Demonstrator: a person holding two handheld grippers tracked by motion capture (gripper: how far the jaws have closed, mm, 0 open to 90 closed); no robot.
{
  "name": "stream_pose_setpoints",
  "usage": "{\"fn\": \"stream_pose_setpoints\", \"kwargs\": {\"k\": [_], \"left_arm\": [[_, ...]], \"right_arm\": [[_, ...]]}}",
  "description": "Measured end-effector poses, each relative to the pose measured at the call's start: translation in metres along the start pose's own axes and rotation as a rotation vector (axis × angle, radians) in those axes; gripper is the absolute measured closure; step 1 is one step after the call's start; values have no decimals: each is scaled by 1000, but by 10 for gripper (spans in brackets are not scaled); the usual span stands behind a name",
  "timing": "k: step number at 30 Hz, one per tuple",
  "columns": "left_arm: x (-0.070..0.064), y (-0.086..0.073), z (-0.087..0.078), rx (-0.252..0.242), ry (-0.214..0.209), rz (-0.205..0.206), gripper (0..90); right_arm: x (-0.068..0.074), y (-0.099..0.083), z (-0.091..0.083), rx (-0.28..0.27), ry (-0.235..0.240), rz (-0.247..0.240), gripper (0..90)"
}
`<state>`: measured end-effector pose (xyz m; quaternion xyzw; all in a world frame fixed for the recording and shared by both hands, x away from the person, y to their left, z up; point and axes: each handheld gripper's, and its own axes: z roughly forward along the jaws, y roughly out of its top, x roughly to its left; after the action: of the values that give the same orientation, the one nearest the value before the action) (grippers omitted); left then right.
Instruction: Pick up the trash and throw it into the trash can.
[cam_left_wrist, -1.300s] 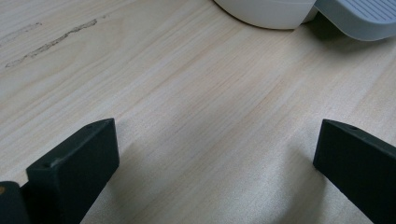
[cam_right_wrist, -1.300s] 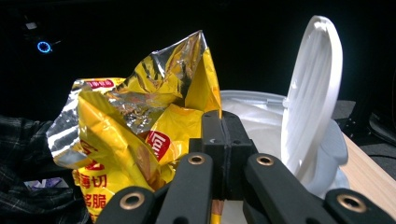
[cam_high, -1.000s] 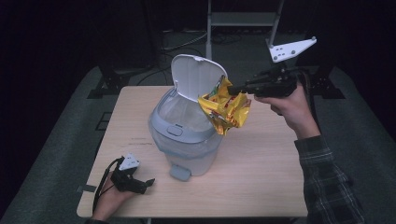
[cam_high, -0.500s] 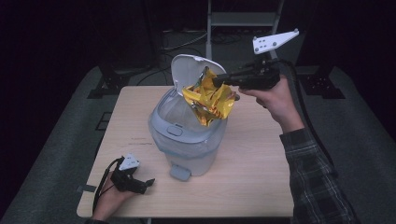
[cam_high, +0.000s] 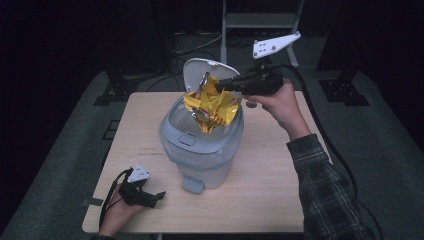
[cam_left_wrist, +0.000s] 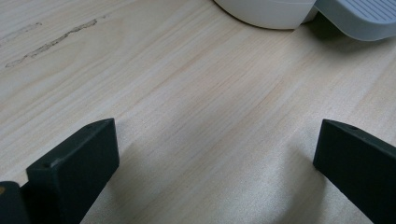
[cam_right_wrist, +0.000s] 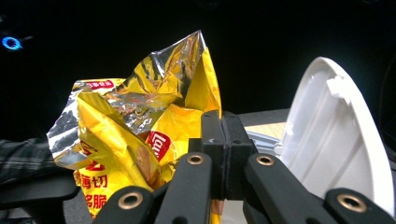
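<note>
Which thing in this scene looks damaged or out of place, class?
The chip bag is crumpled, its silver lining showing, held by the right hand-held gripper over the open bin. A scuff marks the table.

Below the right gripper (cam_right_wrist: 223, 140), the bag's (cam_right_wrist: 140, 135) lower end is cut off by the right gripper view's bottom edge and by the jaws, its small print too blurred to read, while ahead of the left gripper (cam_left_wrist: 215, 154) the bin (cam_left_wrist: 266, 9) shows just its base.
</note>
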<state>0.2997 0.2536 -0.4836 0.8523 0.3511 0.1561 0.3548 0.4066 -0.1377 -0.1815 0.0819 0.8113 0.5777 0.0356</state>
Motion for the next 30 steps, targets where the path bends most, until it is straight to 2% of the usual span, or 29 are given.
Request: {"fn": "stream_pose_setpoints", "kwargs": {"k": [7, 8, 14, 21, 25, 30], "left_arm": [[0, 0, 0, -1, 0, 0, 0], [0, 0, 0, 0, 0, 0, 0], [0, 0, 0, 0, 0, 0, 0], [0, 0, 0, 0, 0, -1, 0], [0, 0, 0, -1, 0, -1, 0], [0, 0, 0, 2, 0, 2, 0]], "right_arm": [[-1, -3, 7, 12, -23, -13, 886], [-1, -3, 8, 15, -39, -18, 876], [0, -3, 7, 0, -54, -25, 824], [3, -2, 5, 2, -56, -35, 826], [8, -3, 2, 15, -43, -48, 887], [11, -8, -2, 21, -26, -41, 899]]}}
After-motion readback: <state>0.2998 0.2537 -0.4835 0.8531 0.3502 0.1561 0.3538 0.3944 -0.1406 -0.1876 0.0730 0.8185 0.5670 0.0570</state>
